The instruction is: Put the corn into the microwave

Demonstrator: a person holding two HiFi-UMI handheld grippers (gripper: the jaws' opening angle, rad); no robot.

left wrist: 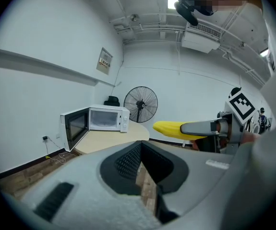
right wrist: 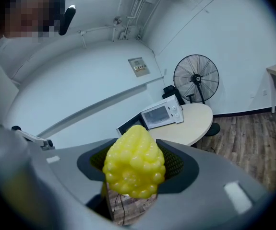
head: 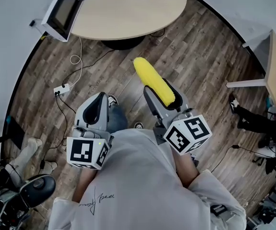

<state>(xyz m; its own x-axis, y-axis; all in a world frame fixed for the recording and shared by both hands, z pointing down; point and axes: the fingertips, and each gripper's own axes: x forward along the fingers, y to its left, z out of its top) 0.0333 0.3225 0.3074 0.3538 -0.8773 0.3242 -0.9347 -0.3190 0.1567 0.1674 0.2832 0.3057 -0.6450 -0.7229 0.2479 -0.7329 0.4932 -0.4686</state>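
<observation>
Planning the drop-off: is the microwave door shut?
No, the door of the microwave stands swung wide open.

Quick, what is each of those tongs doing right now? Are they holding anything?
Left tongs: closed, holding nothing.
Right tongs: closed on the yellow corn cob.

Between right gripper (right wrist: pixel 134 188) jaws, corn (right wrist: pixel 134 159): bumpy, slightly glossy, plastic-looking. Left gripper (left wrist: pixel 145 176) and right shells: matt grey plastic; pads (left wrist: pixel 124 161) black, ribbed. Ahead of jaws: microwave (left wrist: pixel 106 119) smooth white, table (left wrist: pixel 114 137) smooth pale wood. Floor (head: pixel 190 56): matt planks.
</observation>
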